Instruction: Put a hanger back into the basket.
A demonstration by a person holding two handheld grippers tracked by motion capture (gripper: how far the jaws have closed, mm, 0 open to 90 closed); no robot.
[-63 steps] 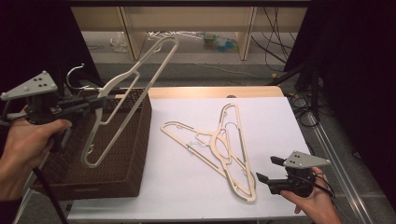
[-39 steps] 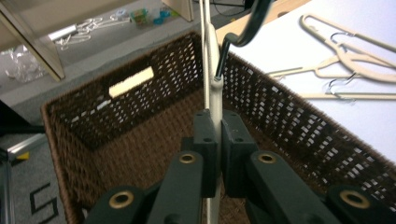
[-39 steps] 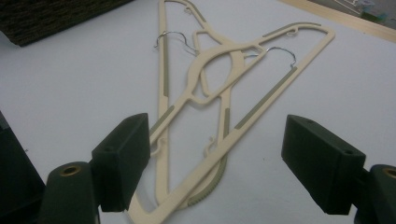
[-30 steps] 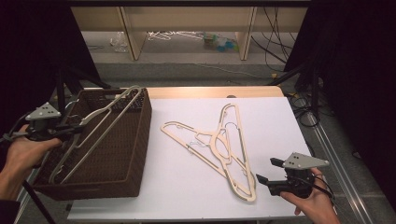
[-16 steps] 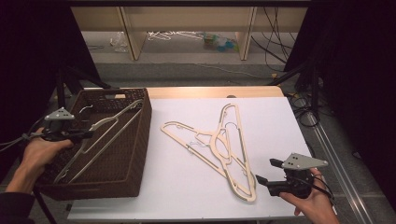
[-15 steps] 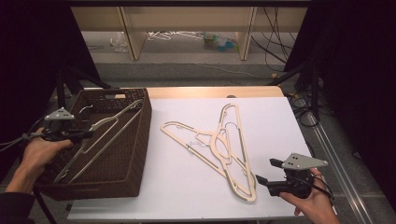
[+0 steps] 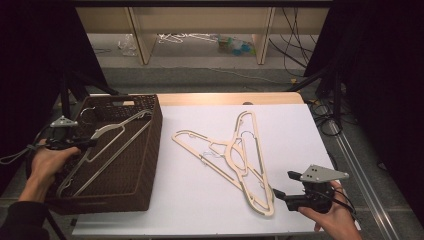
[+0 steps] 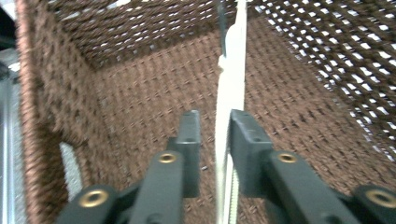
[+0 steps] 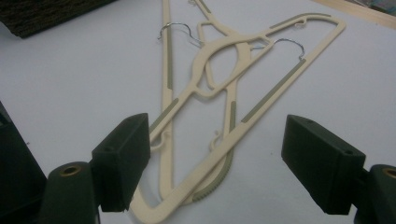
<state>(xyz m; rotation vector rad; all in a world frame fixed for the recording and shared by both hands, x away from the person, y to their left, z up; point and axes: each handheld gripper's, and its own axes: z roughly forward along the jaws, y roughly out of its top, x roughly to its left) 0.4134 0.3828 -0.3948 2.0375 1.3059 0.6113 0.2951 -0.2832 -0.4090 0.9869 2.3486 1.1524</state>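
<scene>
I'm letting go of the hanger (image 7: 107,145) inside the basket (image 7: 150,150) w/ my left gripper (image 8: 212,135): jaws have just been opening, hanger's edge standing between the pads w/ a gap on one side. It's leaning diagonally in the basket, hook end propped toward the far rim. Risk: if I'm pulling out crooked, a pad could snag it & drag it back up. My right gripper (image 9: 217,158) is hanging wide open, nothing in it, just beside the two hangers (image 7: 235,160) crossed on the table (image 7: 190,200) right of the basket; grabbing one could drag the other.
</scene>
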